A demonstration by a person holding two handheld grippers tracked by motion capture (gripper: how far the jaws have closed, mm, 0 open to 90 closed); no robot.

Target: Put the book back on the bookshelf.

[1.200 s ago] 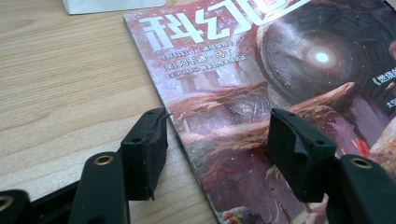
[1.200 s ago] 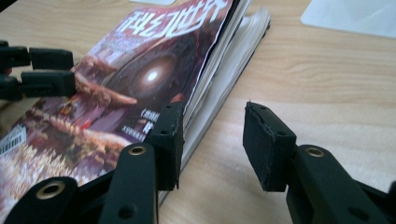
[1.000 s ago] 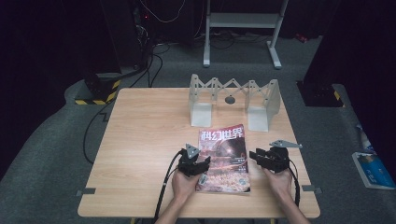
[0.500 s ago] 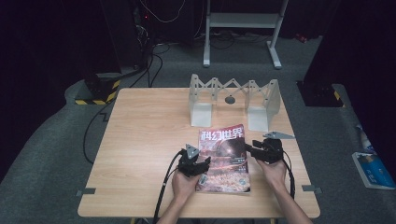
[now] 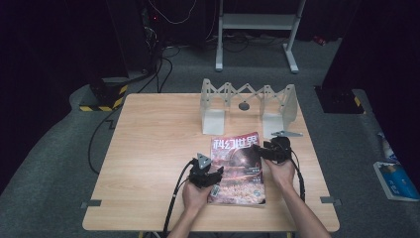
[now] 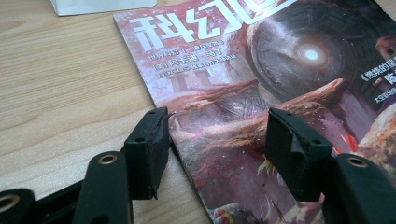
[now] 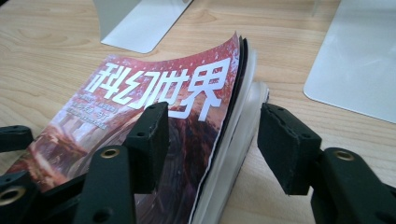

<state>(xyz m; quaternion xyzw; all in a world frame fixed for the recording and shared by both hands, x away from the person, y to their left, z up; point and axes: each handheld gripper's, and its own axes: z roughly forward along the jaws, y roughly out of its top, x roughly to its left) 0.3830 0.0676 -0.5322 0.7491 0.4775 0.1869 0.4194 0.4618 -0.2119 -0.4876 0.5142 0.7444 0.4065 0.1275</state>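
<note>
- High view: magazine [image 5: 237, 168] flat on table [image 5: 148, 148], near its front edge; I flank it with left gripper [image 5: 212, 176] and right gripper [image 5: 261, 151]
- Left gripper view: jaws spread, straddling the spine edge, gripping nothing
- Right gripper view: jaws parted around the lifted page edge; thin, floppy, glossy — I judge it best pinched there

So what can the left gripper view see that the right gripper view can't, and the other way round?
Left gripper view: the red magazine's spine edge lying flat on the wood, and a glowing round disc in the cover art.
Right gripper view: the cover's open edge curling up off its white pages, plus two pale grey stand feet.
Both: the white title characters, the light wooden table and open black fingers astride a magazine edge.
</note>
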